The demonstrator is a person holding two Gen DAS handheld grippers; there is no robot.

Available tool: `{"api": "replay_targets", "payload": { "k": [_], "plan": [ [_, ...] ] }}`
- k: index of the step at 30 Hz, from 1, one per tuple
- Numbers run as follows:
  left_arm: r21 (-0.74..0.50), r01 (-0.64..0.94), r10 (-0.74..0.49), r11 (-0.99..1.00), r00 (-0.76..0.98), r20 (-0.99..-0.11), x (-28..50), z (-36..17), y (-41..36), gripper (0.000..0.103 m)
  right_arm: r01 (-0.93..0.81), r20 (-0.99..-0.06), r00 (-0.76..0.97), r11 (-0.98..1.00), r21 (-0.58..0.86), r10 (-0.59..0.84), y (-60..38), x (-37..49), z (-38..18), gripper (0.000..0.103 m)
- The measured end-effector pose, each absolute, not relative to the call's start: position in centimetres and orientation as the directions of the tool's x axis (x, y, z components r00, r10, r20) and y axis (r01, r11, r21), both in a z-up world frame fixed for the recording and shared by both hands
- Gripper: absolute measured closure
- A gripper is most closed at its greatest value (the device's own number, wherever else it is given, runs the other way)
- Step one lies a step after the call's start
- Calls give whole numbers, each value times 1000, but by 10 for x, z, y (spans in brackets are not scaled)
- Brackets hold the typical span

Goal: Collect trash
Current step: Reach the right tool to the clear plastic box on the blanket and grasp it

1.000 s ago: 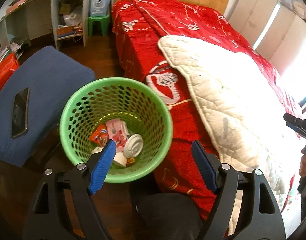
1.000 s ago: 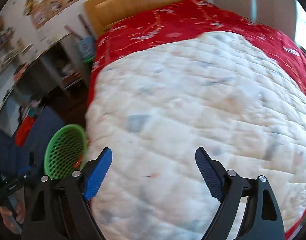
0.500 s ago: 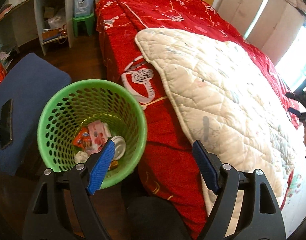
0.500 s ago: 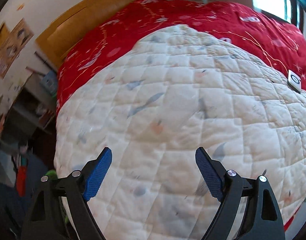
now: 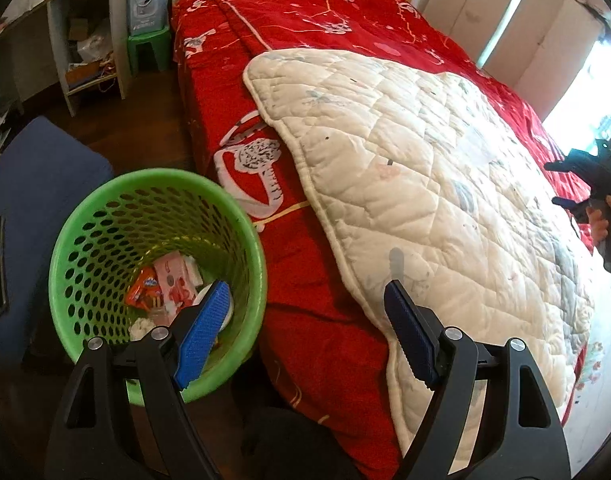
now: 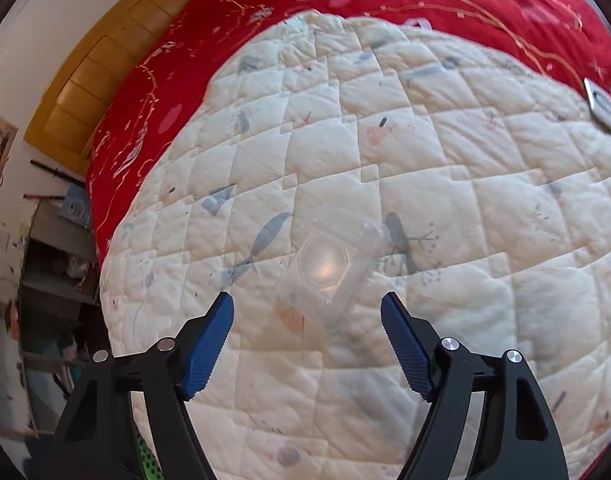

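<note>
Faintly, a clear plastic clamshell container (image 6: 332, 265) shows against the white quilt (image 6: 445, 208), its edges hard to trace. Above it the right claw (image 6: 307, 336) tilts down, jaws closing but clear of it. The left claw (image 5: 305, 334) gapes empty beside the green trash basket (image 5: 105, 216).

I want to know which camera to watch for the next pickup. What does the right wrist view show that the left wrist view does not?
Only the right wrist view shows a clear plastic container lying on the quilt, just ahead of the right gripper, whose jaws are closing with nothing between them yet. Only the left wrist view shows the green basket on the floor beside the bed, with wrappers already inside, and the open, empty left gripper. Both show the white quilt over the red bedspread.
</note>
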State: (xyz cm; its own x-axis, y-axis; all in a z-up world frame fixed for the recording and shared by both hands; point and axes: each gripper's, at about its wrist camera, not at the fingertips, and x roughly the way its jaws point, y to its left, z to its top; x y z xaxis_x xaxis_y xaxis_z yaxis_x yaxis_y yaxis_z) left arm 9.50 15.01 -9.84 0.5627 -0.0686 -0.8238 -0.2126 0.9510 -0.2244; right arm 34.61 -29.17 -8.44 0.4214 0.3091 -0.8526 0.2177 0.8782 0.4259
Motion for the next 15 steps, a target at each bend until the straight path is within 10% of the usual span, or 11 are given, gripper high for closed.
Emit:
{"api": "replay_targets", "payload": {
  "k": [15],
  "plan": [
    [-178, -56, -109, 982, 599, -793, 169, -82, 96, 24, 295, -919, 324, 899, 324, 225, -277, 387, -121, 48]
  ]
}}
